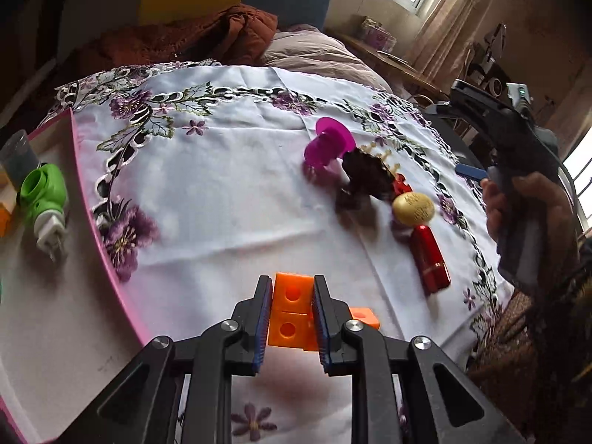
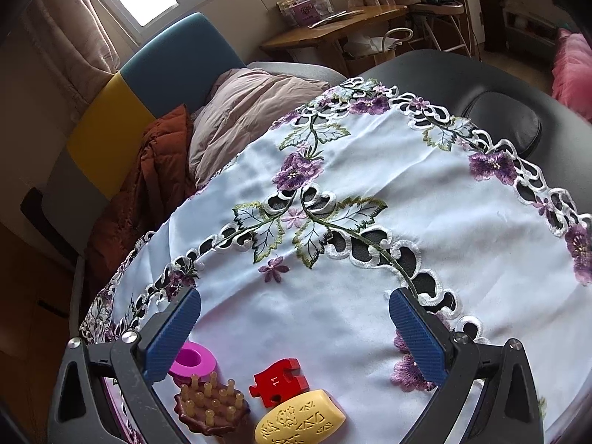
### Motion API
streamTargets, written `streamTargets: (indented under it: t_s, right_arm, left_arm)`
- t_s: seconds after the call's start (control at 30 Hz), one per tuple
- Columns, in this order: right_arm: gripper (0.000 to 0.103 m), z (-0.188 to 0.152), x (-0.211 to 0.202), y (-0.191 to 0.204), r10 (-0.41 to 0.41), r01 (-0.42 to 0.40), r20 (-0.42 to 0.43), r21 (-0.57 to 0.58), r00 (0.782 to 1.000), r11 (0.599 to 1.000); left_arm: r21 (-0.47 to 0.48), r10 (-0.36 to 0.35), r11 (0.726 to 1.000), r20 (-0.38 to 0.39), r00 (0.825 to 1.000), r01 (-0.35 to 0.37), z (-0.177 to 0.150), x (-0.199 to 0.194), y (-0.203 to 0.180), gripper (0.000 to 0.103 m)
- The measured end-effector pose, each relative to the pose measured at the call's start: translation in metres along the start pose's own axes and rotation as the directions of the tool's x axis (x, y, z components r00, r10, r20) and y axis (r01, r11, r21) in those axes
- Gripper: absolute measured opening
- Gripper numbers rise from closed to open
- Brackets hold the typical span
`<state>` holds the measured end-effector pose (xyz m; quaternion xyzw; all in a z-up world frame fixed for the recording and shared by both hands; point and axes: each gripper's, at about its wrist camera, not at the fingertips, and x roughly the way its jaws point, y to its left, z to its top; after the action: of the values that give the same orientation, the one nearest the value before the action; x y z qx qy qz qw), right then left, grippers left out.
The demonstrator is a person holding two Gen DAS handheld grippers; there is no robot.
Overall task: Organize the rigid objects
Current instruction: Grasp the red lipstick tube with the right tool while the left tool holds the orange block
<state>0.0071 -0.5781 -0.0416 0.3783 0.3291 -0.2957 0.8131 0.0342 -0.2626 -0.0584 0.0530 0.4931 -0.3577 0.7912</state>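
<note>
My left gripper (image 1: 290,318) is shut on an orange block piece (image 1: 290,312) of joined cubes, held just above the white embroidered tablecloth (image 1: 222,203). Loose objects lie at centre right: a magenta spool (image 1: 329,142), a brown massage brush with wooden pegs (image 1: 366,175), a red puzzle piece (image 1: 401,185), a yellow carved oval (image 1: 413,208) and a red cylinder (image 1: 431,261). My right gripper (image 2: 294,336) is open and empty, hovering over the spool (image 2: 192,360), brush (image 2: 211,409), puzzle piece (image 2: 277,381) and yellow oval (image 2: 299,423).
A pink-rimmed white tray (image 1: 92,222) at the left holds a green plug-in device (image 1: 42,199) and a clear cup (image 1: 16,159). Bedding and a blue-yellow headboard (image 2: 155,85) lie beyond the table. The right hand and gripper body (image 1: 518,185) show at right.
</note>
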Motion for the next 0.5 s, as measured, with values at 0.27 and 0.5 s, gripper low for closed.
streamTargets:
  t_s: [0.27, 0.5]
  right_arm:
    - [0.102, -0.011, 0.000, 0.010, 0.027, -0.033, -0.119, -0.045, 0.993, 0.998]
    - [0.090, -0.045, -0.016, 0.038, -0.050, -0.057, -0.327, -0.310, 0.944, 0.949]
  left_arm:
    - [0.008, -0.012, 1.000, 0.063, 0.998, 0.012, -0.007, -0.026, 0.003, 0.021]
    - [-0.011, -0.047, 0.999, 0.108, 0.993, 0.049, -0.008, -0.041, 0.010, 0.021]
